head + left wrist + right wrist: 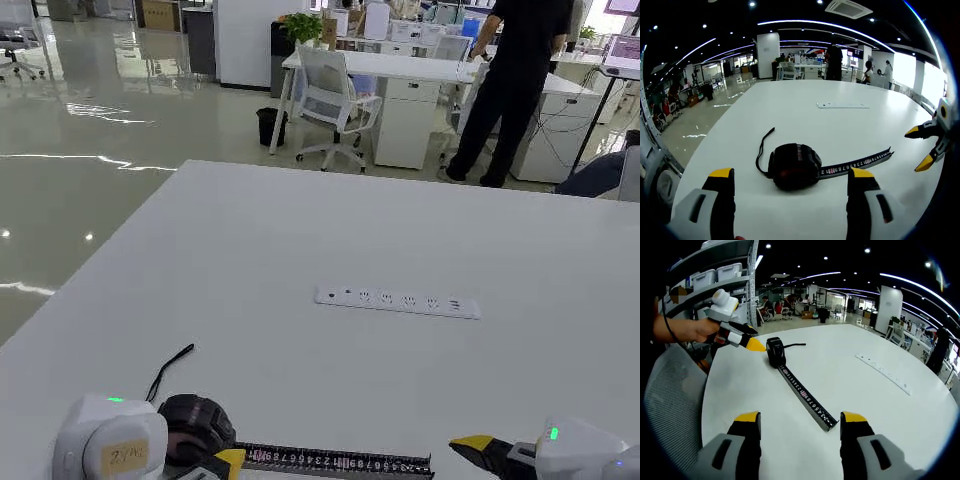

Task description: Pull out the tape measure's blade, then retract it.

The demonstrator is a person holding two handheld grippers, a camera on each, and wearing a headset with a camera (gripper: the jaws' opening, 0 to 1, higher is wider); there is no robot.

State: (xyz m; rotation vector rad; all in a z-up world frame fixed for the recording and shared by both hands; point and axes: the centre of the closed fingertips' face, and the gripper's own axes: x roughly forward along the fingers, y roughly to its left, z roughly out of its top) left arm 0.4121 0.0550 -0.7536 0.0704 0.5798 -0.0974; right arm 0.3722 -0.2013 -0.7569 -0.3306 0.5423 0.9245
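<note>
Black tape measure case lies on the white table, its blade drawn out flat. Just behind the case, the left gripper gapes wide, gripping nothing. At the blade's end farthest from the case, the right gripper is likewise spread and empty.

Glossy floor; white desks, office chair; ceiling light strips.
</note>
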